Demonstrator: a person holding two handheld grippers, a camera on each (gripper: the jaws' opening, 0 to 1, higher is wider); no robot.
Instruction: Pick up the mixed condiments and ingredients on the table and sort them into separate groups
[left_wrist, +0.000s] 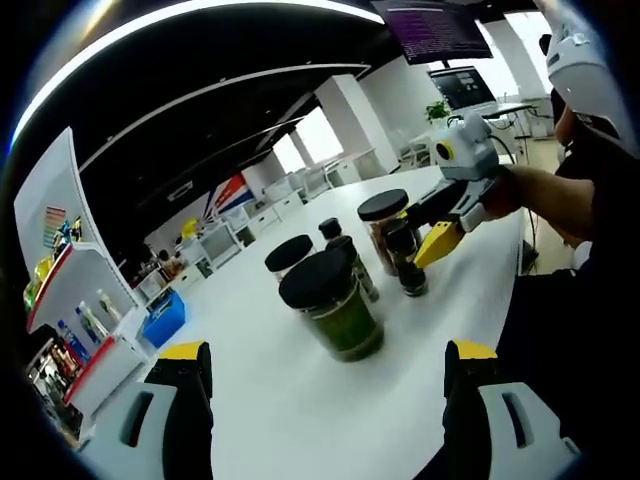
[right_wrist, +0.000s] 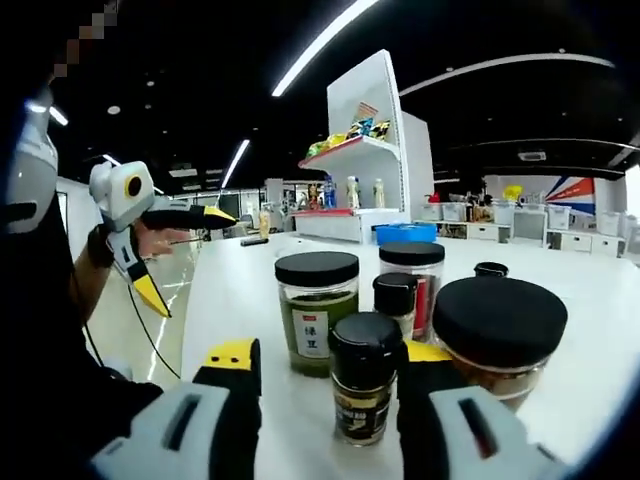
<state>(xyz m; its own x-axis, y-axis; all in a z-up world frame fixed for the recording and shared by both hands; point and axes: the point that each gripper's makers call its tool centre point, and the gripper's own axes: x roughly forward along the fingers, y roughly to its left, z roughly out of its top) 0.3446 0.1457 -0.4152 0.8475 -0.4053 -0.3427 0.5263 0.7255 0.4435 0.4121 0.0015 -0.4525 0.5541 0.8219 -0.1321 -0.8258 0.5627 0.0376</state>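
Just left of the right gripper's jaws, the green jar (right_wrist: 316, 312) bears a white label reading 绿豆; other print is illegible

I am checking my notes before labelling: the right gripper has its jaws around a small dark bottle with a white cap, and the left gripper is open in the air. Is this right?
One detail is wrong: the small dark bottle between the right gripper jaws has a black cap, not white, as the right gripper view shows. The left gripper is indeed open in the air.

The left yellow-tipped black gripper (left_wrist: 325, 375) has its two jaws wide apart. The right yellow-tipped gripper (right_wrist: 330, 375) has its jaws close around a small dark-capped bottle (right_wrist: 364, 375), at 6 o'clock.
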